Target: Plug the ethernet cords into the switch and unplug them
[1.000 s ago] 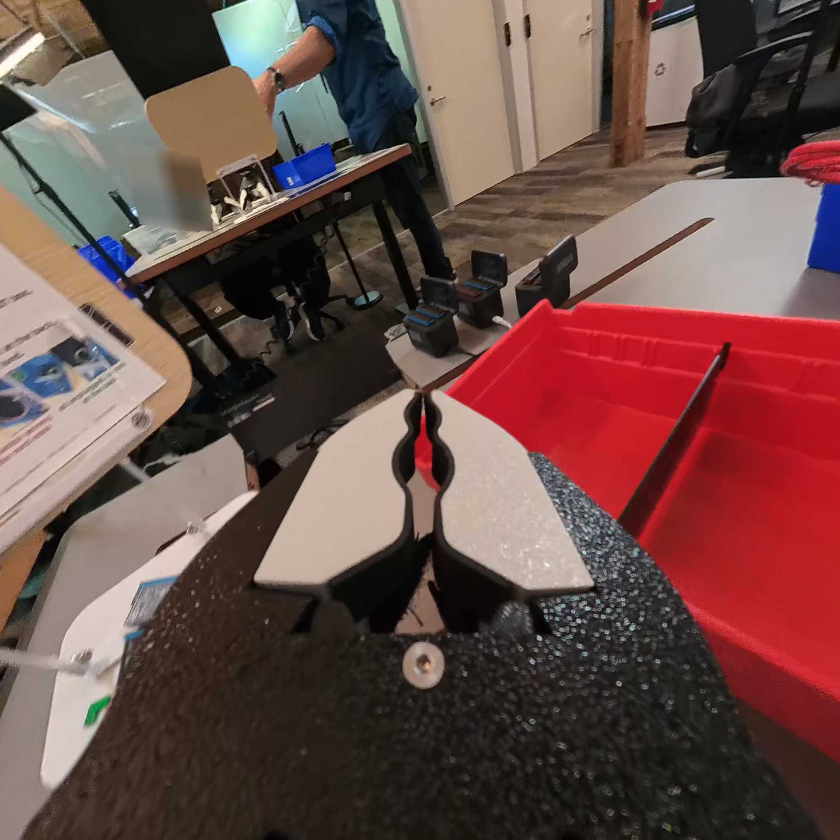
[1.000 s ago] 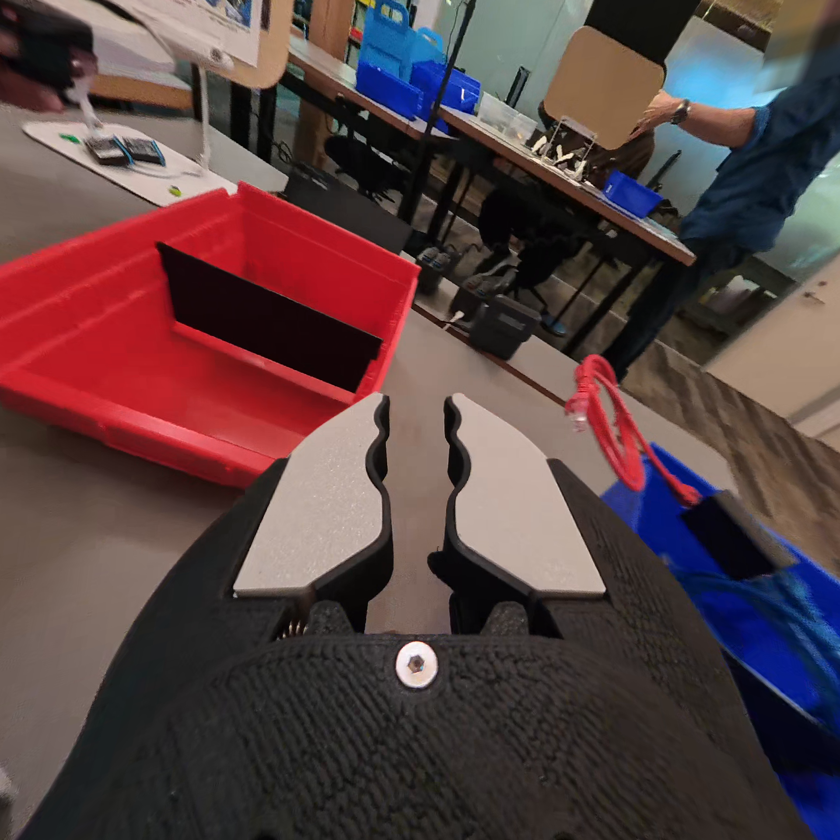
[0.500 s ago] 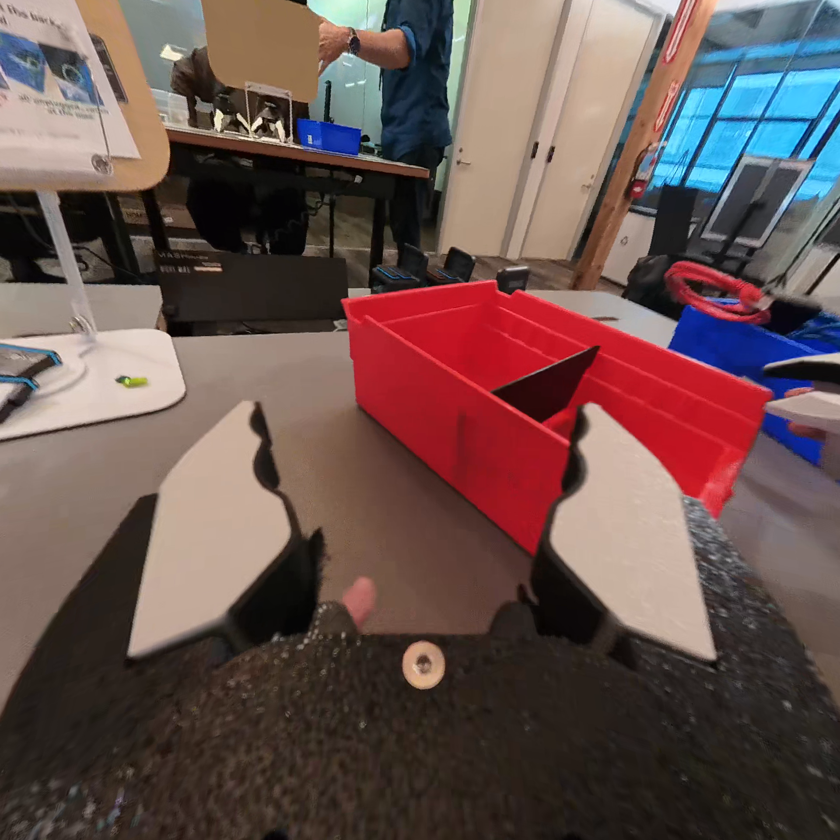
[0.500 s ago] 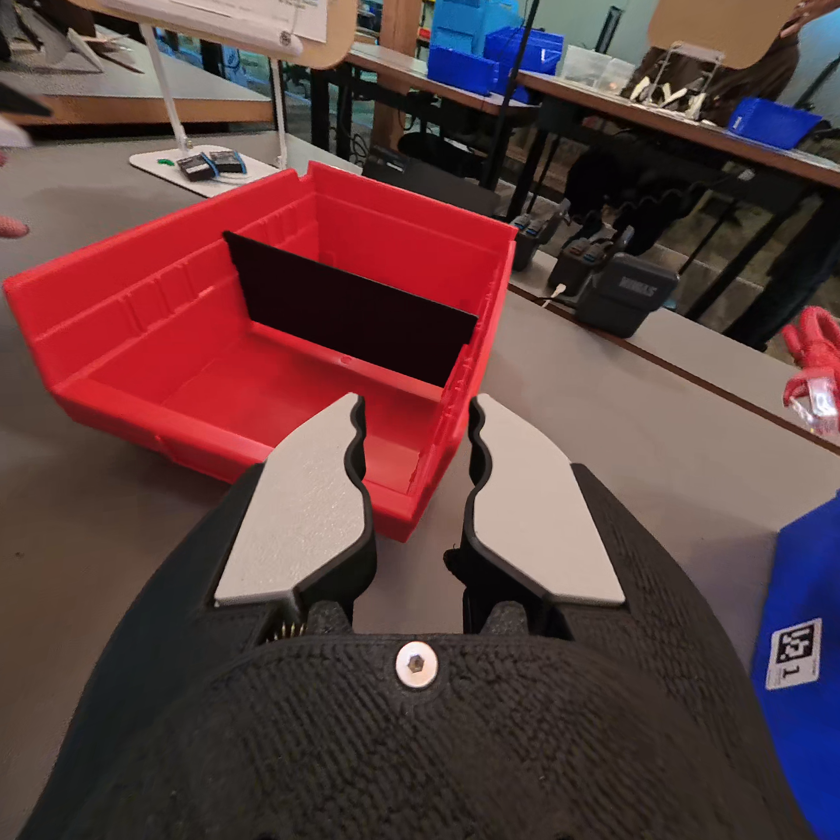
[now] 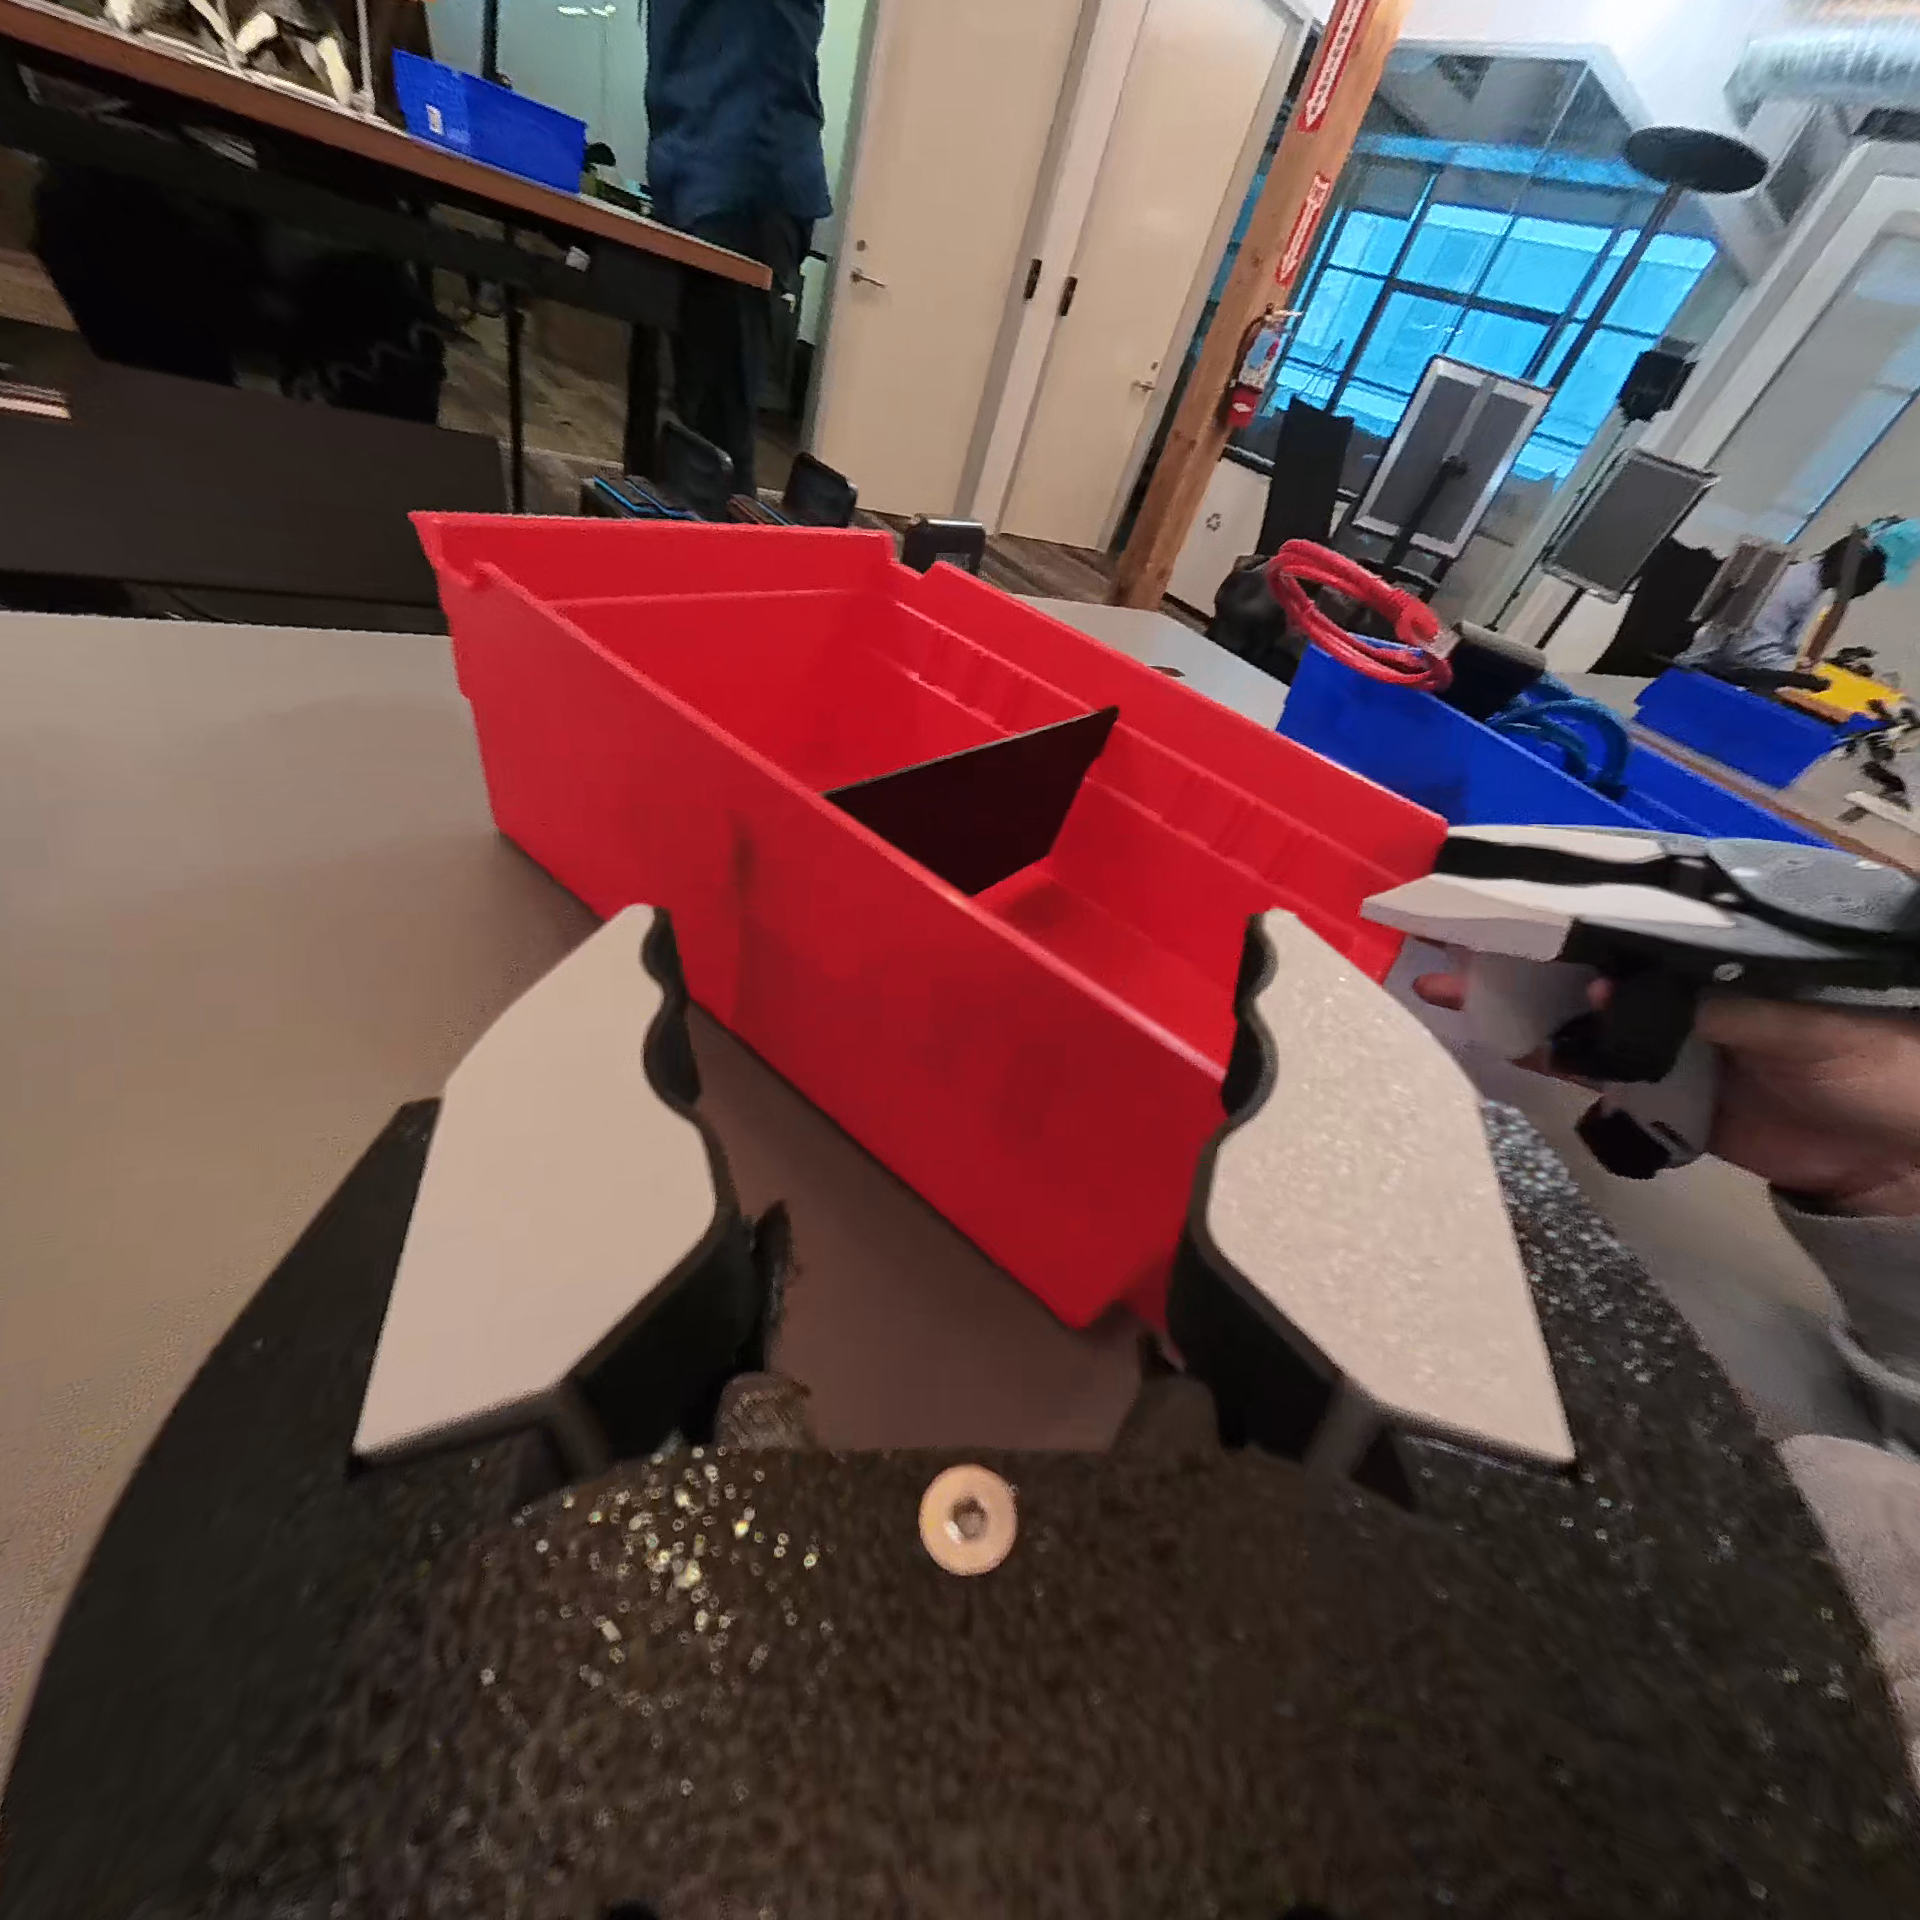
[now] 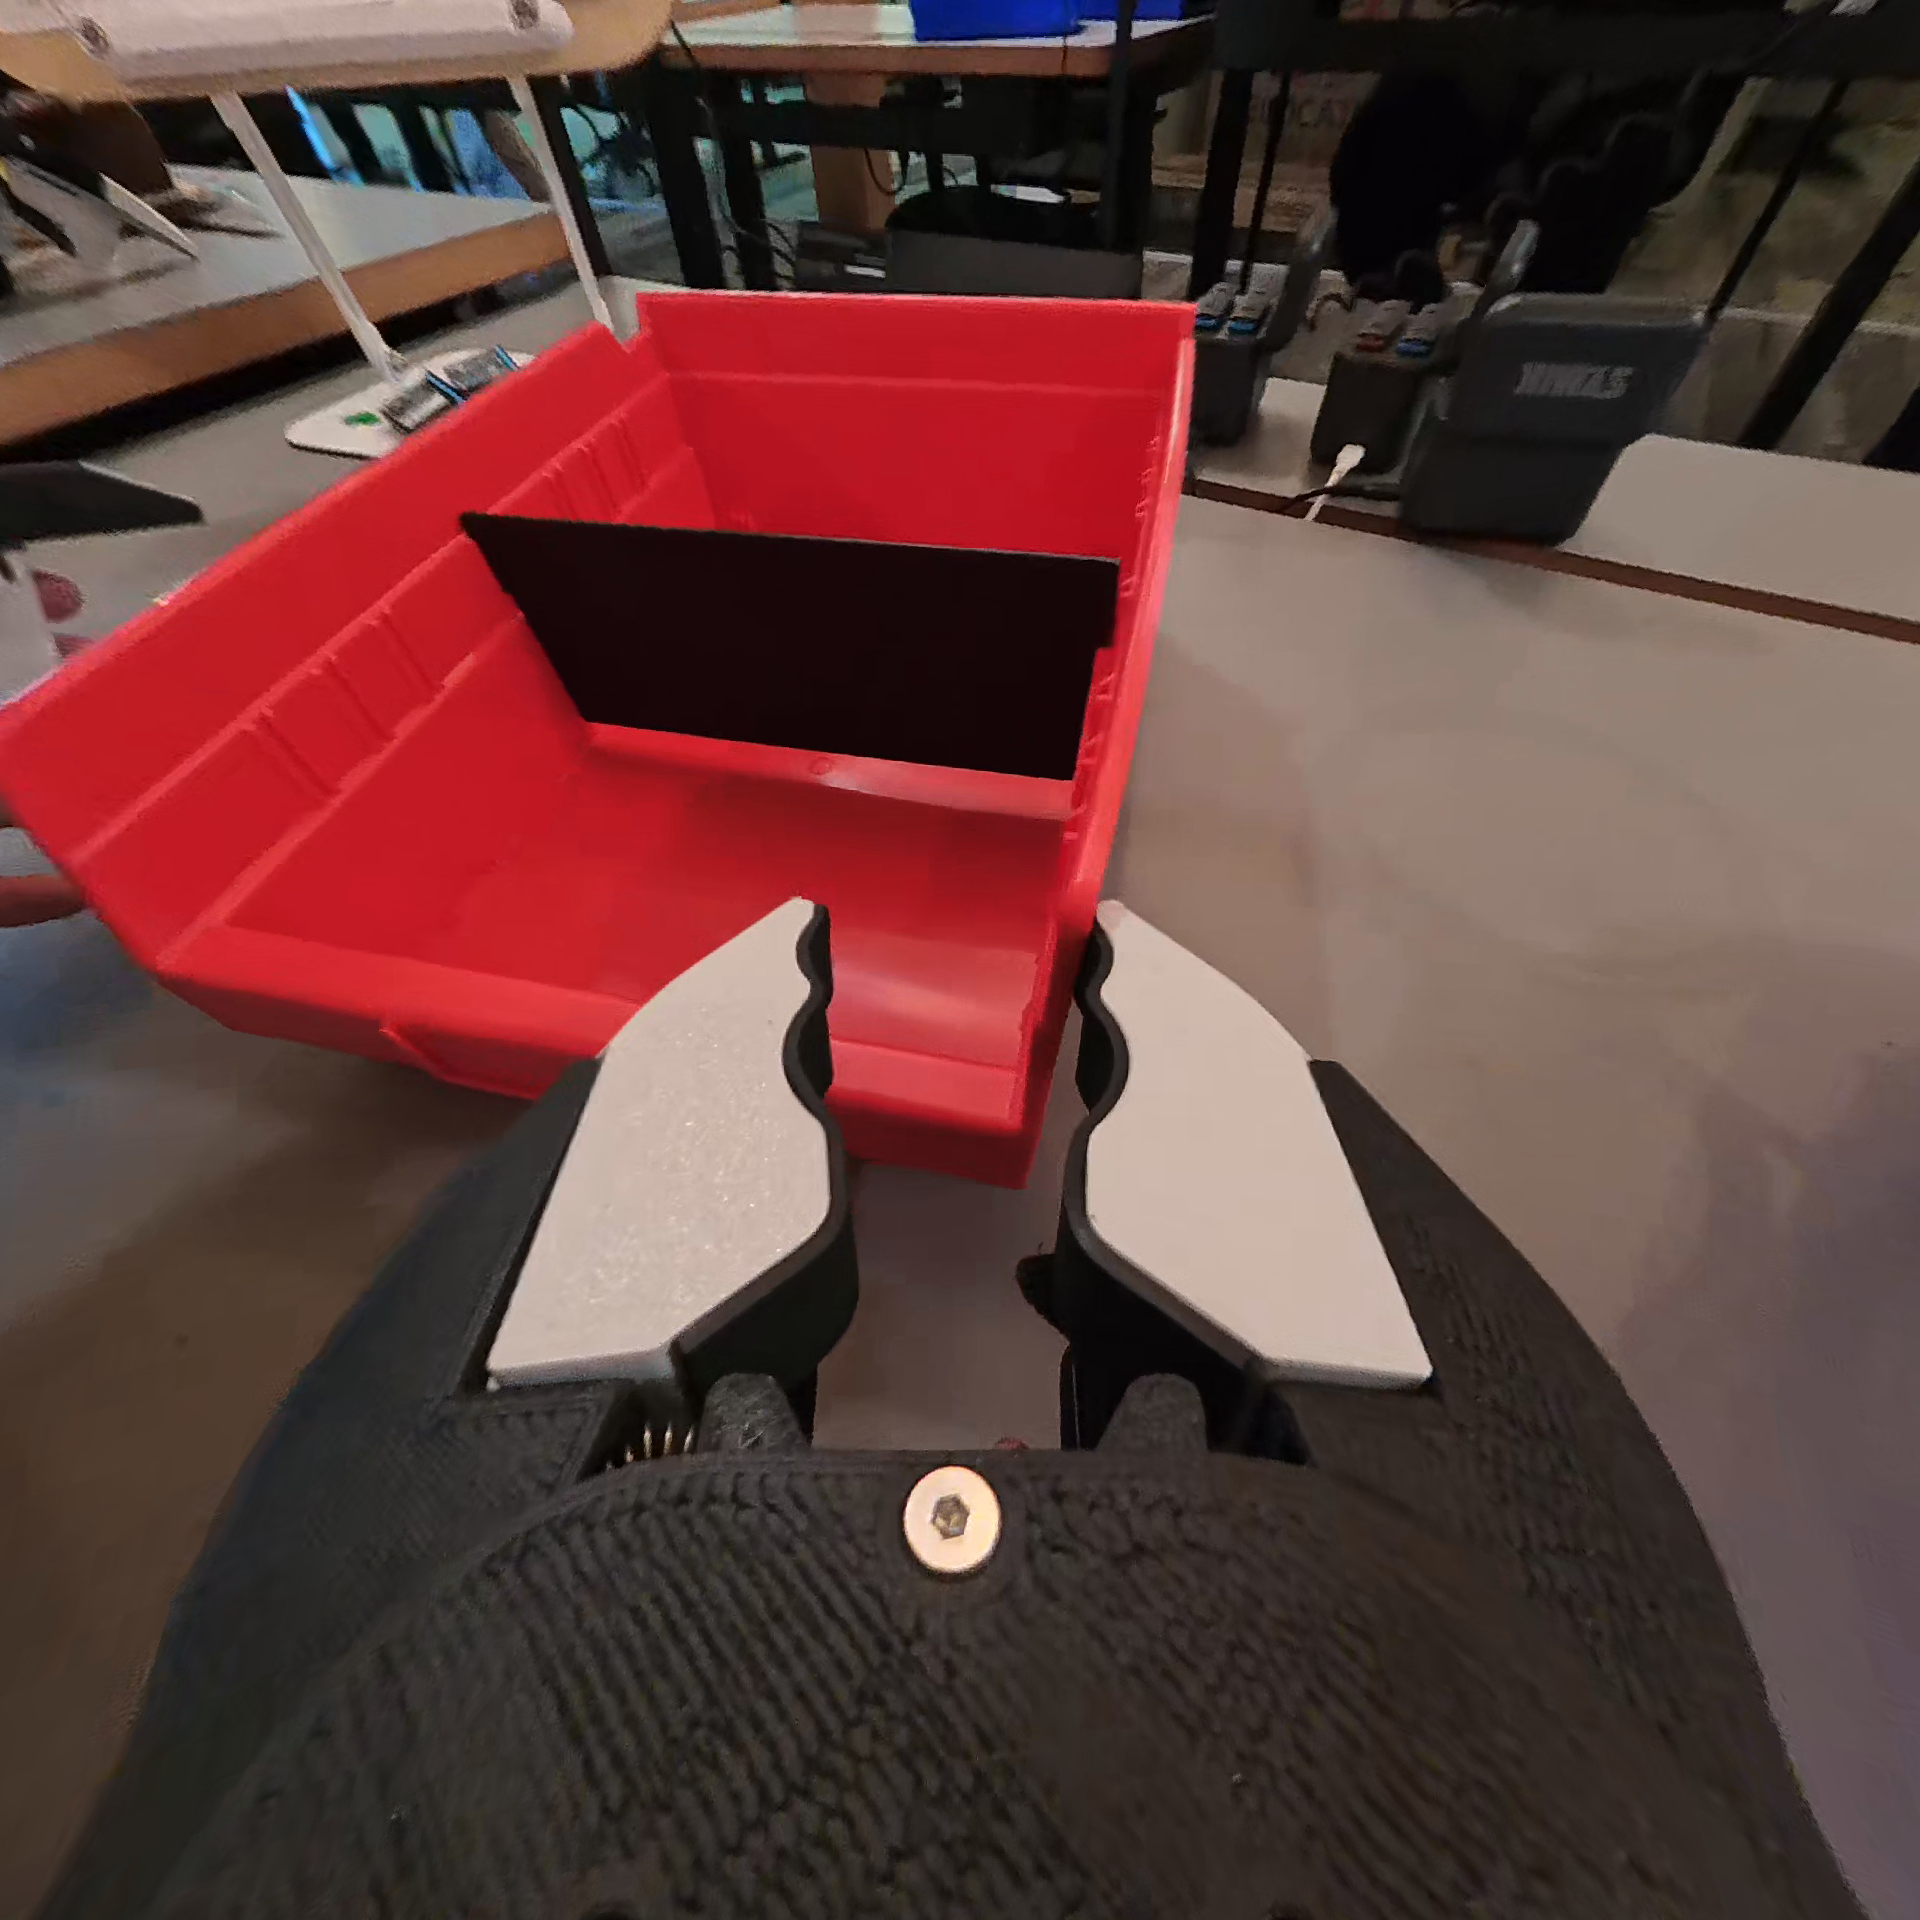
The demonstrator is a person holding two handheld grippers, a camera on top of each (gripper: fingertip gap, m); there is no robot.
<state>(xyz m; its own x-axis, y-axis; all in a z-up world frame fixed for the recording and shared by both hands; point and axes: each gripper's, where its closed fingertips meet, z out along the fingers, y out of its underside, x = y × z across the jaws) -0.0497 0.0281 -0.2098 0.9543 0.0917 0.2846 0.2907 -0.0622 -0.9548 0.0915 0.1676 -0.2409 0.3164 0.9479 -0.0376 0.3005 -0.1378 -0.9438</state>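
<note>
Since half a second ago both grippers have come in closer to the red bin (image 5: pixel 904 997), which now fills the gap between each pair of fingers.

The left gripper (image 5: pixel 956 956) has its jaws spread wide apart, holding nothing, and it faces one long side wall of the bin near a front corner. Whether the right-hand finger (image 5: pixel 1371 1205) touches that corner I cannot tell, since the edge there is blurred.

The right gripper (image 6: pixel 951 961) has its jaws moderately apart, also holding nothing, and it sits at the low front end of the bin, with the front right corner of the bin showing between its fingers. In the left wrist view this gripper (image 5: pixel 1413 883) appears just beside the bin's front end, carried in a hand (image 5: pixel 1808 1091).

The bin stands on a grey table (image 6: pixel 1507 831) and a black divider (image 6: pixel 821 649) stands upright across its middle, splitting it into two compartments.

Beyond the bin, a blue bin (image 5: pixel 1475 748) carries a coiled red cable (image 5: pixel 1351 613) on its rim. Behind the red bin's far end sit several dark chargers (image 6: pixel 1527 416). A person (image 5: pixel 727 187) stands by a far desk.
</note>
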